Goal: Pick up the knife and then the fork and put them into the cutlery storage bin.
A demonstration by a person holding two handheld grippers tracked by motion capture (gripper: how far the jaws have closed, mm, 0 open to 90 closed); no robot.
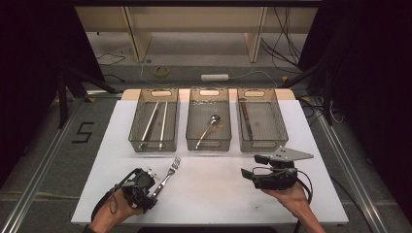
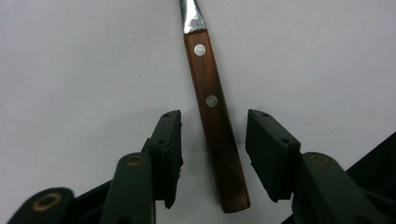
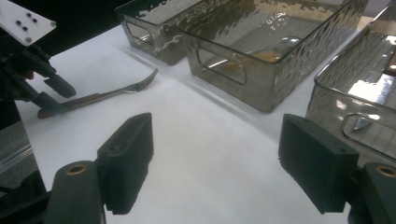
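My left gripper (image 2: 212, 158) is spread wide, its jaws straddling the fork's (image 1: 166, 176) stiff, light wooden handle (image 2: 215, 126); I'd pinch mid-handle. My right gripper (image 3: 224, 161) hangs released

In the left gripper view, the fork (image 2: 212, 112) runs off the picture's edge at 12 o'clock, so its tines are cut off. In the high view, the left gripper (image 1: 151, 187) covers the fork's handle end. The items in the 3 bins (image 1: 209, 141) are too small to identify fully.
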